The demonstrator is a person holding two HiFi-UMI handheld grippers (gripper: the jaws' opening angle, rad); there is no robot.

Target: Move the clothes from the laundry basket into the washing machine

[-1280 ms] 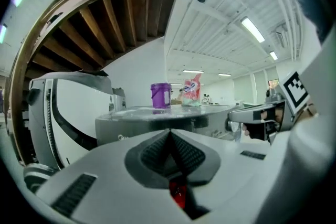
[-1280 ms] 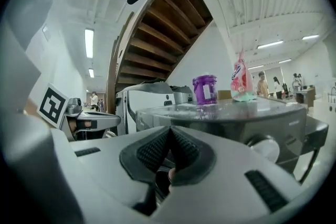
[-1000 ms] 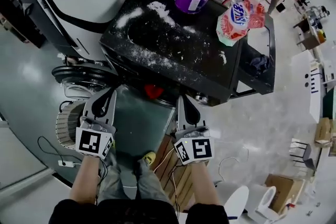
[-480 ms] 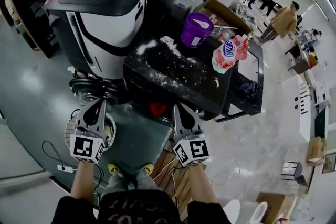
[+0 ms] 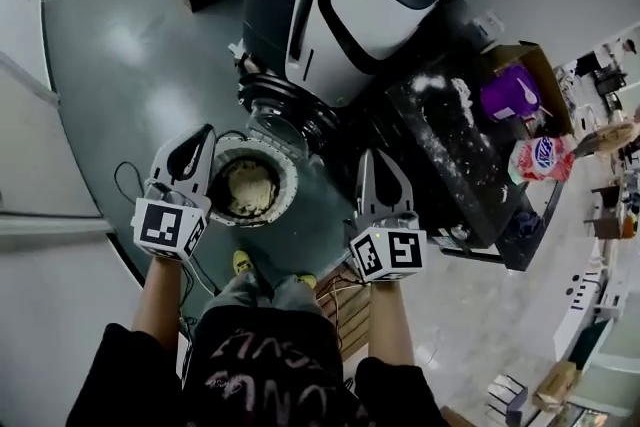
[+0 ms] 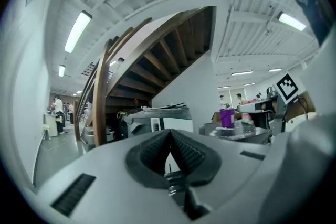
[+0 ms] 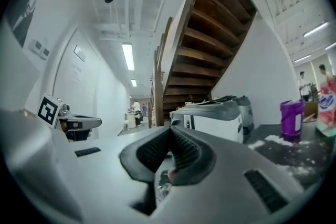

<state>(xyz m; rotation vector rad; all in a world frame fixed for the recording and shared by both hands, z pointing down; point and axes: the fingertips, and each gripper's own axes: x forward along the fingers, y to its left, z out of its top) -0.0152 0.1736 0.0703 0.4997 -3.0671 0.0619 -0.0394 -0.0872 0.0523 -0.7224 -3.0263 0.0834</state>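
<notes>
The right gripper (image 7: 169, 131) has its fingers (image 7: 186, 152) pressed together, nothing between them. Just beyond stands the washing machine (image 7: 212, 115), under a wooden staircase (image 7: 210, 44). To the right, a dark surface (image 7: 294, 157) dusted with white powder (image 7: 275, 140) carries a purple tub (image 7: 292, 119) and a red-and-blue bag (image 7: 326, 107). The left gripper (image 7: 71, 123) shows at far left.

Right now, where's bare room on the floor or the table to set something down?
The floor left of the laundry basket and washing machine lies wide and bare. The black table is crowded: spilled powder, a purple tub and a bag toward its right end; only its near part looks free.
</notes>
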